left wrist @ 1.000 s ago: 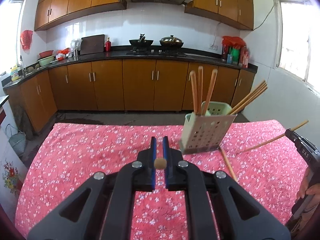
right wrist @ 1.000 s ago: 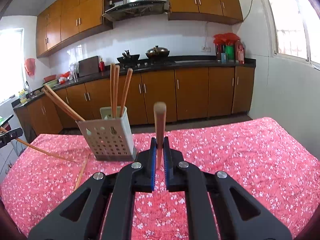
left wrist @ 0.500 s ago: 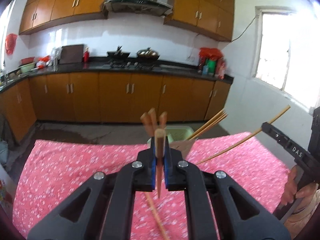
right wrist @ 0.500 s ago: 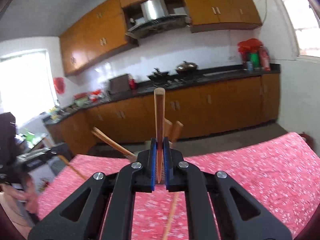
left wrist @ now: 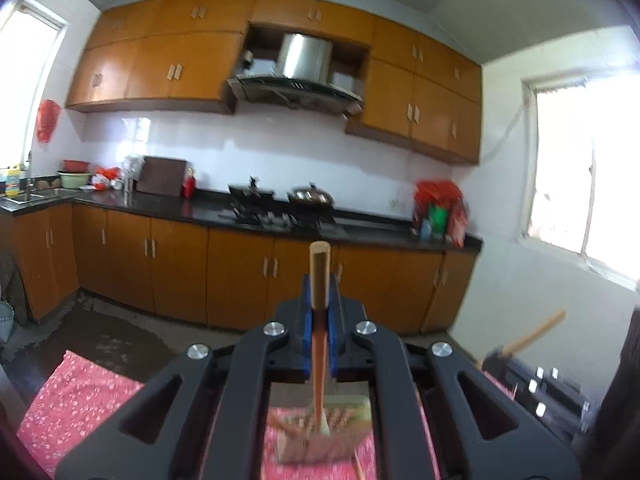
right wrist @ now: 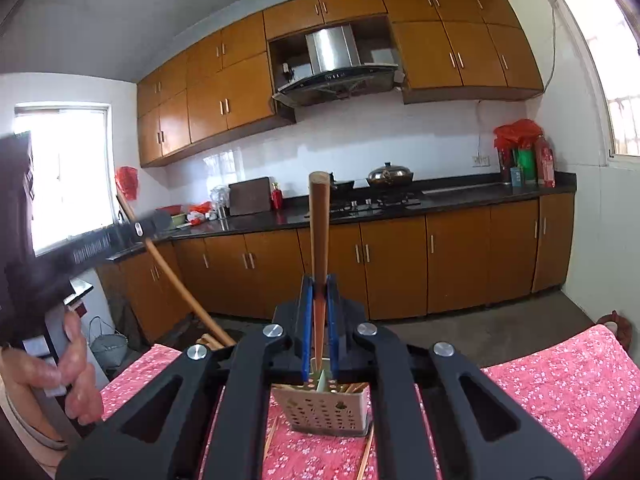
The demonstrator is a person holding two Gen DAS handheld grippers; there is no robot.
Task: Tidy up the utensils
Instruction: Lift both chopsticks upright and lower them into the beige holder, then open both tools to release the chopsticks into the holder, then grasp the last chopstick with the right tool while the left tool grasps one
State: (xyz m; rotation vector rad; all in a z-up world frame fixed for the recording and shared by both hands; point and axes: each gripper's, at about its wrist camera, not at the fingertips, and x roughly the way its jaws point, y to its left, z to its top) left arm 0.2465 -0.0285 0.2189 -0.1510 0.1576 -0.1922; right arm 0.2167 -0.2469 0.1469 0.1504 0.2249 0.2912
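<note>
My left gripper (left wrist: 320, 280) is shut on a wooden chopstick (left wrist: 319, 320) that stands upright, its lower tip over the blurred perforated utensil holder (left wrist: 320, 436) on the table. My right gripper (right wrist: 319, 280) is shut on another wooden chopstick (right wrist: 319, 240), also upright, its tip at the rim of the pale green holder (right wrist: 326, 414), which has chopsticks in it. In the right wrist view the left gripper (right wrist: 138, 228) shows at the left with its chopstick slanting down toward the holder. In the left wrist view the right gripper (left wrist: 498, 354) shows at the right.
The table has a red floral cloth (right wrist: 560, 376). Loose chopsticks (right wrist: 366, 456) lie on the cloth beside the holder. Kitchen cabinets and a black counter (right wrist: 440, 196) stand behind. A hand (right wrist: 60, 364) holds the left gripper's handle.
Both grippers have risen and tilted up, so each chopstick now stands steeper over the holder. The holder has dropped to the bottom of both views.
</note>
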